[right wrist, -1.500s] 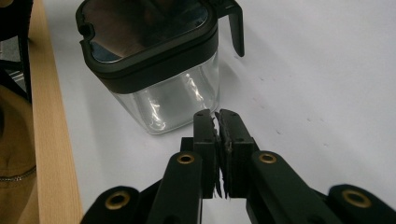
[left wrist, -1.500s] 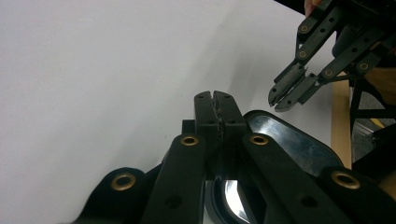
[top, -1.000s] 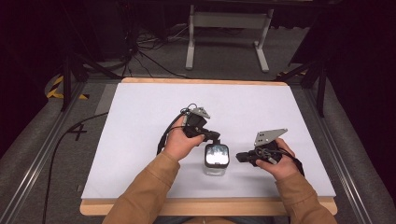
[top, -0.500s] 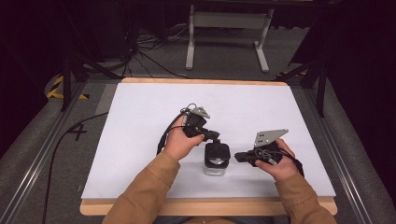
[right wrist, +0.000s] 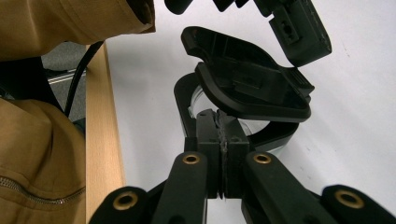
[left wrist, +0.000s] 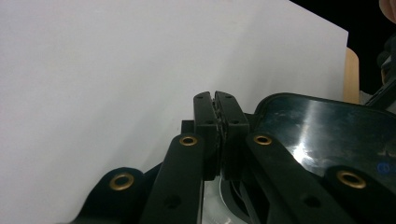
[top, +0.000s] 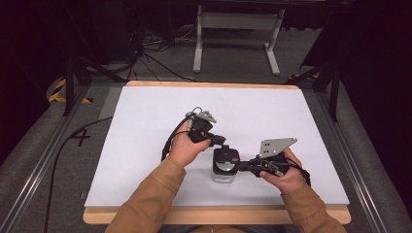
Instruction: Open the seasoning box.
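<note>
Little has shifted since the earlier frames: both hands hold almost the same places near the bottom centre of the high view, with the left gripper perhaps a touch closer over the container.

At left of centre, the left gripper (top: 217, 141) reaches down and right from the person's left hand (top: 184, 148). In the left gripper view its jaws look pressed narrow at the edge of the glossy black lid (left wrist: 327, 126); whether they truly pinch that edge I cannot tell for certain, though it looks so.

Just right of it, low in the middle of the white worktop (top: 145, 126), stands the small clear container (top: 224, 167) with a black collar and the hinged lid tipped up.

Further right, the right gripper (top: 245, 166) comes in from the person's right hand (top: 282, 170). In the right gripper view its jaws are shut tight on the container's black rim (right wrist: 187, 100), with the lid (right wrist: 252, 84) raised just above.

My reading is that the lid is being swung on its hinge while the body is steadied. To do that well, keep the right grip firm and still, and let the left follow the hinge's arc instead of pulling straight, so the container neither tips nor slides.
</note>
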